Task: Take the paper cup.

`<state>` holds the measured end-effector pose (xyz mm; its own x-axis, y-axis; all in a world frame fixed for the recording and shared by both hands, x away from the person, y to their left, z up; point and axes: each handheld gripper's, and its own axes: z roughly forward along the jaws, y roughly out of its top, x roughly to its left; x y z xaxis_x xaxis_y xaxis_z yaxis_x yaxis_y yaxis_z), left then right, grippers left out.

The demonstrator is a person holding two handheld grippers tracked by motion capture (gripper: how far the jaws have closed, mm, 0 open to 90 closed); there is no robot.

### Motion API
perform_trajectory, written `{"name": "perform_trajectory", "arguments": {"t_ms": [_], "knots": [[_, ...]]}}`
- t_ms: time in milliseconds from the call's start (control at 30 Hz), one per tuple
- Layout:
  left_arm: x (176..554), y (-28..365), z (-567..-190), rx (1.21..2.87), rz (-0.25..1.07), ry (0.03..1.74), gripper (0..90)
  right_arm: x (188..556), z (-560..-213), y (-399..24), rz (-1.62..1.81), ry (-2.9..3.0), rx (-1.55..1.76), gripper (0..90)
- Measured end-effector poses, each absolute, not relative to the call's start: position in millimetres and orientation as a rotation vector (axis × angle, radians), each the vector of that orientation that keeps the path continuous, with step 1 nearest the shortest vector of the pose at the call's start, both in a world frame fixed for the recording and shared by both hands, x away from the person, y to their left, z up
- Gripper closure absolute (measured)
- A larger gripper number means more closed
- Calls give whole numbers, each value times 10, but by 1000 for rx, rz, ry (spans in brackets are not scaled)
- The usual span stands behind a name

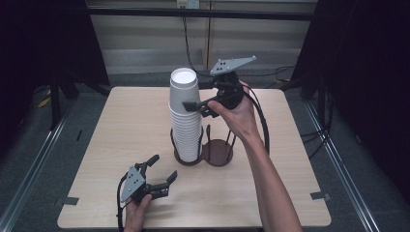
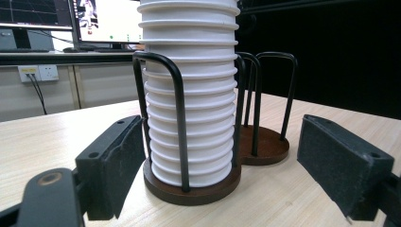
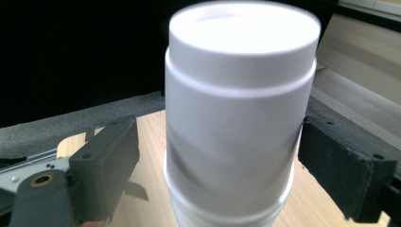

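- The stack of white paper cups (image 1: 186,116), nested upside down, stands in the left ring of a dark wire cup holder (image 1: 218,153) at the middle of the wooden table (image 1: 125,125); the right ring is empty.
- The right gripper (image 1: 193,105) is up at the top of the stack. In the right gripper view its jaws stand wide on either side of the top cup (image 3: 236,109), and gaps show between pads and cup wall, so nothing is gripped.
- The left gripper (image 1: 162,170) rests low on the near left of the table, jaws parted and empty, pointing at the holder's base.
- As I judge it, the step is taking off the top cup. Centre the cup between the pads and close gently on its wall above the next rim; a hard squeeze would crush the paper.
- Lift straight up along the stack's axis. A tilt could drag the cup beneath or rock the stack against the wires.
- The left gripper could brace the holder if the cups stick.
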<state>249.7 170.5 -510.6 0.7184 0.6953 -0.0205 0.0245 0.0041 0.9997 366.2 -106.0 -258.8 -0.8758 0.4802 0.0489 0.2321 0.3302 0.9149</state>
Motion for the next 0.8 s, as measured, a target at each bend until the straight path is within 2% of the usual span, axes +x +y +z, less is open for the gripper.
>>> {"name": "perform_trajectory", "arguments": {"t_ms": [633, 800], "knots": [[2495, 1704, -5106, 1491, 583, 622, 158, 3882, -2490, -833, 1532, 2394, 645, 131], [2495, 1706, -5105, 1492, 585, 623, 158, 3895, -2501, -764, 1521, 2376, 640, 181]]}}
